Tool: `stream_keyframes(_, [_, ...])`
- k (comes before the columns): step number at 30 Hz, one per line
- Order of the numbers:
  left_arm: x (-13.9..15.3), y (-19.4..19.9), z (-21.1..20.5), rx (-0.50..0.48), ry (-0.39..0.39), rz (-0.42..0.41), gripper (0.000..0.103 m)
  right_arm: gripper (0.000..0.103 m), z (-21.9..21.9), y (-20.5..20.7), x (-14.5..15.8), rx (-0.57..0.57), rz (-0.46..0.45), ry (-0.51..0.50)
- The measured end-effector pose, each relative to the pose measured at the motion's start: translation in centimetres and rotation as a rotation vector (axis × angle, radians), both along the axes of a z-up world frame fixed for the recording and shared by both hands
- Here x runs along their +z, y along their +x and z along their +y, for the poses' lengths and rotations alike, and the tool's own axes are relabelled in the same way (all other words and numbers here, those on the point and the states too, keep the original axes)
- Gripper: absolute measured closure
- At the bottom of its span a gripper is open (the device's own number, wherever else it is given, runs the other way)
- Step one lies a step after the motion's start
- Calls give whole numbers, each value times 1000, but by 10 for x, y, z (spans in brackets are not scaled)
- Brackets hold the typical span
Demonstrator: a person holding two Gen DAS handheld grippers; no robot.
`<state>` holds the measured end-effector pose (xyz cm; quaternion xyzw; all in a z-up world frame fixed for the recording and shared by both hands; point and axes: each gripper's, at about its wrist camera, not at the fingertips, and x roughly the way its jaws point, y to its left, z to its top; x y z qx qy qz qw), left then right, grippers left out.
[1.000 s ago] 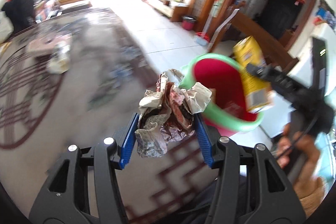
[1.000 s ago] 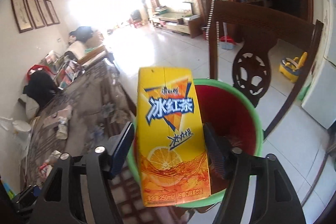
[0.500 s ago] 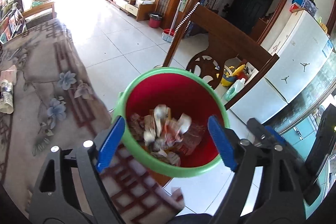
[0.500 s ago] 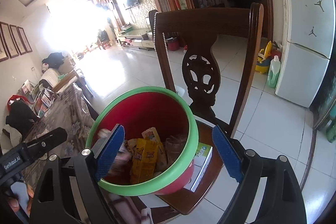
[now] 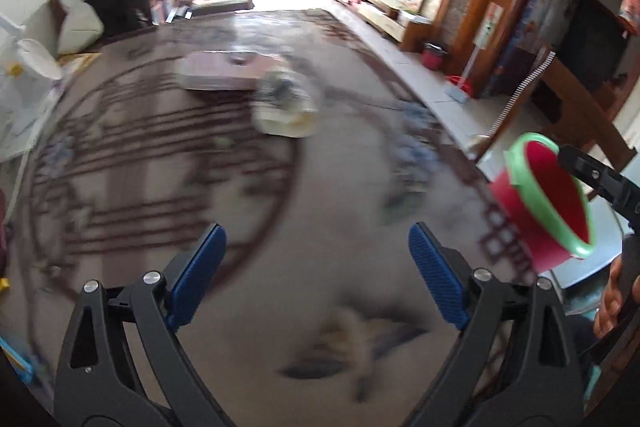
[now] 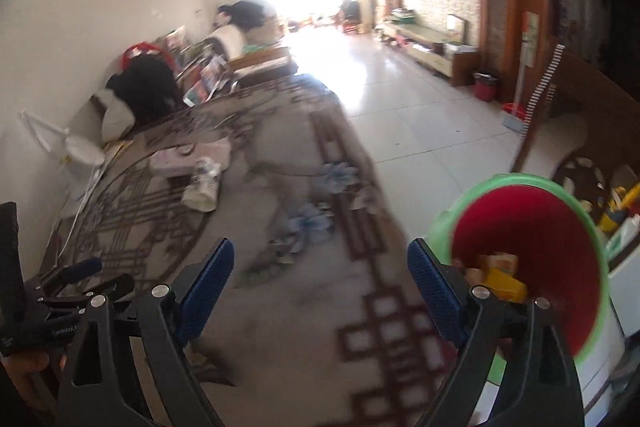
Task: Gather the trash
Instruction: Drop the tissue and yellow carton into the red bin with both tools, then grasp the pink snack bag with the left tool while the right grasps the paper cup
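Bin at right edge of the table, trash inside.
Bin (image 6: 528, 259) holds a carton (image 6: 505, 287); table (image 5: 248, 227) spreads left of bin; crumpled wrapper (image 5: 285, 107) and flat box (image 5: 224, 70) lie on it, well left of bin.

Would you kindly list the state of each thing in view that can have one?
left gripper: jaws opening, nothing between them.
right gripper: jaws opening, nothing between them.
red bin: upright, partly filled.
yellow carton: lying inside the bin.
pale trash: lying on the tablecloth, uncollected.
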<state>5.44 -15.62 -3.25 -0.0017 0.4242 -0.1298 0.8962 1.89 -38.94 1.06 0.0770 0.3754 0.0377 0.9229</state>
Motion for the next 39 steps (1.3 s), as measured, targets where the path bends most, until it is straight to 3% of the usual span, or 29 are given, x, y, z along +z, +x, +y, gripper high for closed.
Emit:
stream_keyframes(3, [-9, 7, 42, 81, 45, -52, 12, 18, 46, 48, -14, 96, 53, 25])
stream_keyframes(5, [-22, 17, 65, 164, 34, -6, 12, 18, 77, 85, -26, 144, 91, 14])
stream_keyframes(7, [-25, 27, 87, 209, -91, 58, 12, 18, 106, 124, -37, 172, 123, -25])
stream_keyframes(9, [-18, 30, 98, 243, -177, 52, 12, 18, 117, 152, -49, 177, 147, -57])
stream_keyframes(15, [-4, 30, 101, 243, -192, 2, 12, 18, 146, 229, -93, 147, 295, -38])
stream_keyframes(17, [-4, 30, 103, 252, -205, 1, 12, 22, 148, 244, -106, 134, 341, -28])
stream_keyframes(19, [-4, 32, 106, 258, -210, 3, 12, 46, 151, 252, -112, 157, 357, 0])
stream_keyframes(20, [-4, 33, 106, 260, -209, 3, 12, 59, 151, 253, -111, 167, 355, 12])
stream_keyframes(22, [-7, 34, 107, 261, -199, 10, 12, 70, 153, 246, -105, 173, 338, -33])
stream_keyframes(24, [-9, 35, 107, 262, -189, 16, 12, 70, 151, 230, -100, 207, 321, -33])
stream_keyframes(30, [-12, 36, 98, 248, -106, -14, 12, 70, 102, 123, -94, 257, 346, 165])
stream_keyframes(35, [-17, 49, 62, 96, 124, -58, 11, 69, 65, 64, -98, 210, 340, 182])
stream_keyframes(36, [-15, 54, 57, 64, 159, -68, 10, 69, 59, 64, -100, 184, 353, 229])
stream_keyframes(39, [-2, 91, 29, -89, 348, -130, 5, 69, 51, 69, -108, 192, 393, 491])
